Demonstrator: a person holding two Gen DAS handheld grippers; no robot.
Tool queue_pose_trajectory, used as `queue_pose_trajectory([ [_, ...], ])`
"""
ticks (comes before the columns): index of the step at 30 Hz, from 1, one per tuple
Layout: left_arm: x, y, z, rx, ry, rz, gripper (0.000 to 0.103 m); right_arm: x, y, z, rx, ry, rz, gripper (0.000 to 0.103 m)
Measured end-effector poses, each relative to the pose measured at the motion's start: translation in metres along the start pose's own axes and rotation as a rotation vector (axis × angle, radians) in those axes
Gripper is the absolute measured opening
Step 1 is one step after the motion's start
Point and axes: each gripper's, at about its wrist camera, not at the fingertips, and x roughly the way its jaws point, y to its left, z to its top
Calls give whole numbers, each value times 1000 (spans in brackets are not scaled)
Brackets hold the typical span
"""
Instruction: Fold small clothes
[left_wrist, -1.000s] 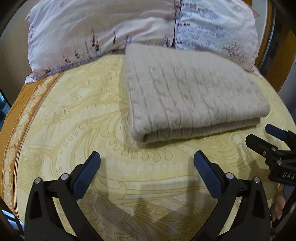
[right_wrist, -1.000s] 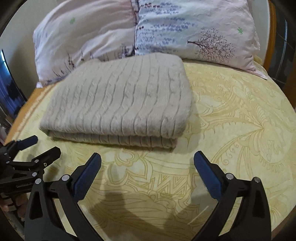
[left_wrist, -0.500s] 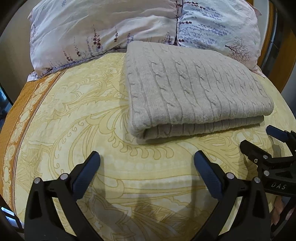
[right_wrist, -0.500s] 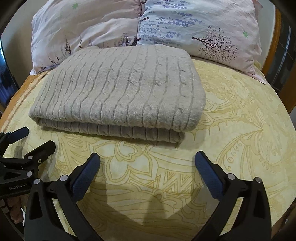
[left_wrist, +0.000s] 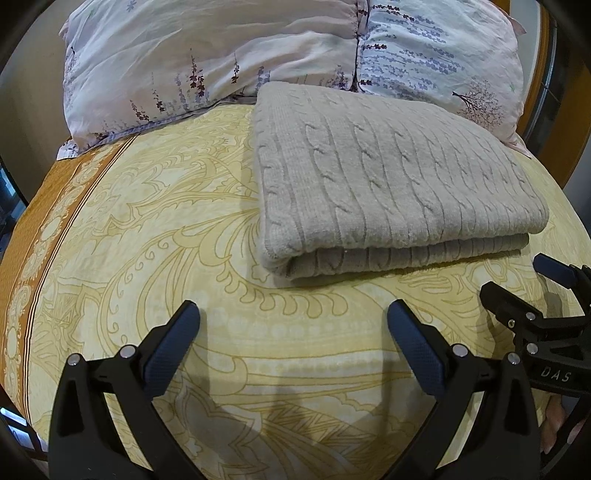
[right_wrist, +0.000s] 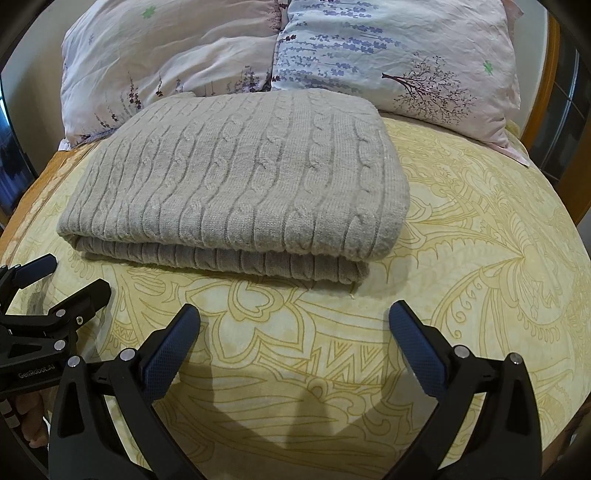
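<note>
A grey cable-knit sweater (left_wrist: 388, 184) lies folded in a neat rectangle on the yellow patterned bedspread (left_wrist: 155, 229), its folded edge facing me; it also shows in the right wrist view (right_wrist: 240, 184). My left gripper (left_wrist: 293, 328) is open and empty, hovering over the bedspread just short of the sweater's front left corner. My right gripper (right_wrist: 294, 328) is open and empty, just short of the sweater's front right corner. Each gripper shows at the edge of the other's view: the right gripper (left_wrist: 524, 284) and the left gripper (right_wrist: 62, 280).
Two floral pillows (left_wrist: 207, 62) (right_wrist: 399, 51) lie against the headboard behind the sweater. An orange border of the bedspread (left_wrist: 37, 229) runs along the left side. A wooden bed frame (right_wrist: 554, 74) stands at the right.
Both grippers have moved slightly closer to the sweater and stayed open. The sweater has not changed.
</note>
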Motion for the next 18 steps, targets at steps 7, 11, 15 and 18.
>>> queue_pose_trajectory([
  [7,0,0,0,-1,1,1,101,0,0,0,-1,0,0,102],
  [11,0,0,0,0,3,0,101,0,0,0,-2,0,1,102],
  [15,1,0,0,-1,6,1,101,0,-1,0,-3,0,2,102],
  [18,1,0,1,-1,7,1,101,0,-1,0,-3,0,2,102],
])
